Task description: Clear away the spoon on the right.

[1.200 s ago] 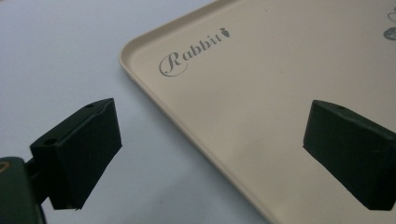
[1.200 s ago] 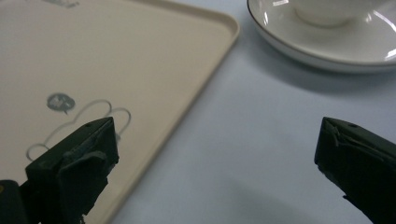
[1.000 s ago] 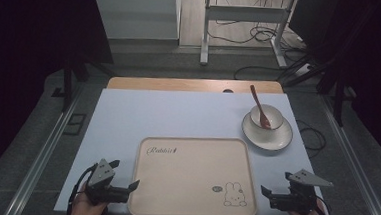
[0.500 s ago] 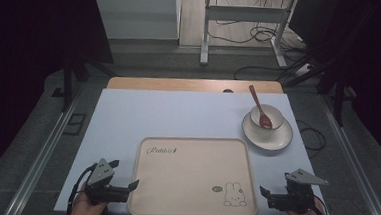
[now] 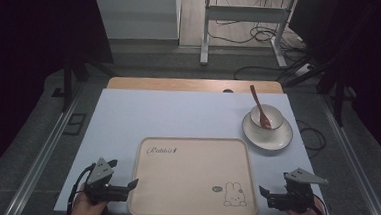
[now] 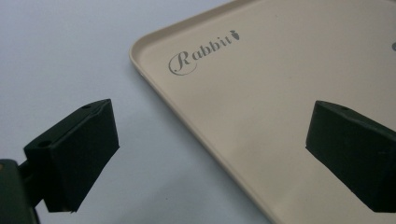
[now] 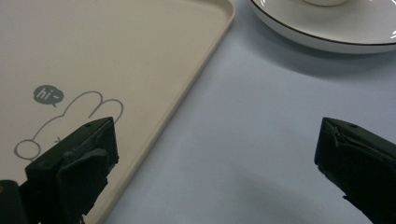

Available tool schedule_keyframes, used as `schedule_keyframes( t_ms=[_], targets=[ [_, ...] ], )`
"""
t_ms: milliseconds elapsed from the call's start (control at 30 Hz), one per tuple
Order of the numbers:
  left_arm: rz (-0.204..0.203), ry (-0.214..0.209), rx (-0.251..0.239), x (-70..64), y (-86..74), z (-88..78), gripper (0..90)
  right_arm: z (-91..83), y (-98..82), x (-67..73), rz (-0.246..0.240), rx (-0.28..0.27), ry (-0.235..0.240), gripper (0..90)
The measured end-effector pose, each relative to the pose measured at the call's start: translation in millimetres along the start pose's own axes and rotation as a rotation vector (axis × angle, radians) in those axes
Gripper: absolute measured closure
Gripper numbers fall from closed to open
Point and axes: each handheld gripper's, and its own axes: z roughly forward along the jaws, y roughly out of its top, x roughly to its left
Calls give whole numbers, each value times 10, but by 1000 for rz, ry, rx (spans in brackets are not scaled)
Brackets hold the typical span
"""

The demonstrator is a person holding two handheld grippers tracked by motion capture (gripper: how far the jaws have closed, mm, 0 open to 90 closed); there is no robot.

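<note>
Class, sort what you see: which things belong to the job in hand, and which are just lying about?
In the job: beige tray, left gripper, right gripper, both open at its sides.
Lying about: bowl, red spoon, saucer, floor cables.

One beige tray [image 5: 194, 175] on bench [image 5: 127, 118]. One white plate [image 5: 267, 134], one white bowl [image 5: 267, 117] on it, one red-brown spoon [image 5: 259, 106] in bowl. Two grippers: left gripper [image 5: 132, 185], right gripper [image 5: 263, 191].
</note>
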Motion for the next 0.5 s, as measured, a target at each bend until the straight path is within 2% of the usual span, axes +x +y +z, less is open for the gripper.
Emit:
schedule_keyframes(
  t_ms=[200,500],
  targets=[
    [-1,0,-1,1,-1,-1,23,8,69,3,-17,-24,13,0],
    [-11,-1,-5,10,-4,-3,28,41,112,-19,-39,-30,17,0]
  ],
)
